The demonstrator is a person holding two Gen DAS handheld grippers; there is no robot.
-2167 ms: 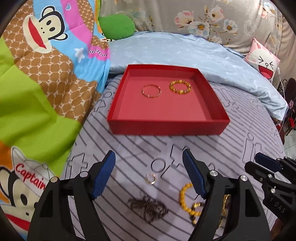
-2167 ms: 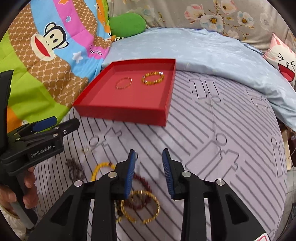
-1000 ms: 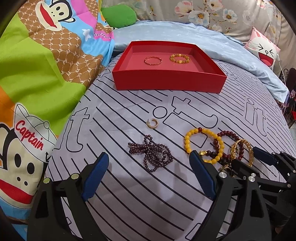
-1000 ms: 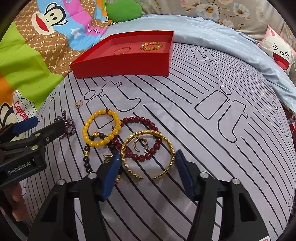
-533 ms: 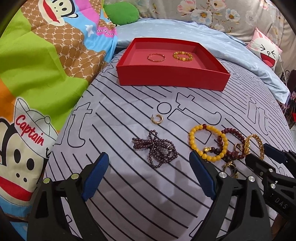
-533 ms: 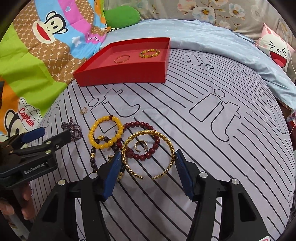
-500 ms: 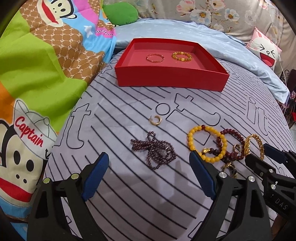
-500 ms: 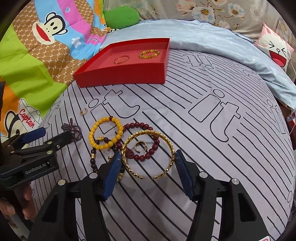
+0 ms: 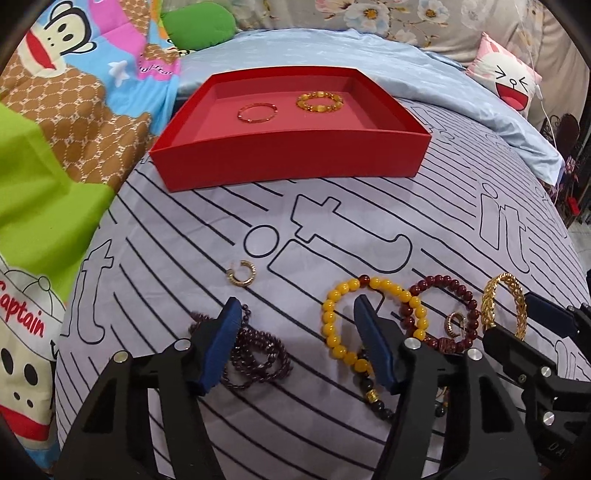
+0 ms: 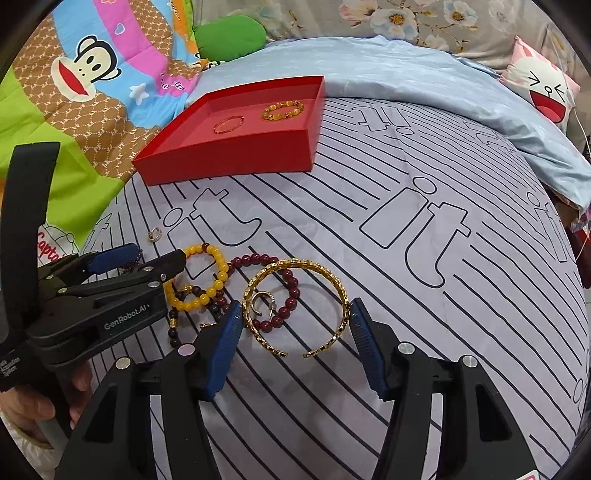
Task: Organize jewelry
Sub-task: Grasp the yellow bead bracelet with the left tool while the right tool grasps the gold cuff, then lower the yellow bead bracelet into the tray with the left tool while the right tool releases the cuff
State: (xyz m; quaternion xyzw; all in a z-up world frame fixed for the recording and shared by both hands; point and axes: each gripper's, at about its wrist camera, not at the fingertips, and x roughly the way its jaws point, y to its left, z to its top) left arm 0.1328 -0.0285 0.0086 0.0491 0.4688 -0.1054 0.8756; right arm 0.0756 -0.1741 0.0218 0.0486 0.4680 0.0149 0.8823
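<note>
A red tray holds a thin gold bangle and an amber bead bracelet. On the striped sheet lie a gold ring, a dark purple bead string, a yellow bead bracelet, a dark red bead bracelet and a gold cuff bangle. My left gripper is open over the purple string and the yellow bracelet. My right gripper is open, its jaws either side of the gold cuff.
A cartoon monkey blanket covers the left. A light blue quilt lies behind the tray, with a green cushion and a pink face pillow. A small gold hoop lies inside the cuff.
Both grippers have moved forward and down toward the jewelry pile. The left jaws have narrowed and now sit at the purple string and yellow bracelet. The right jaws now flank the gold cuff.
</note>
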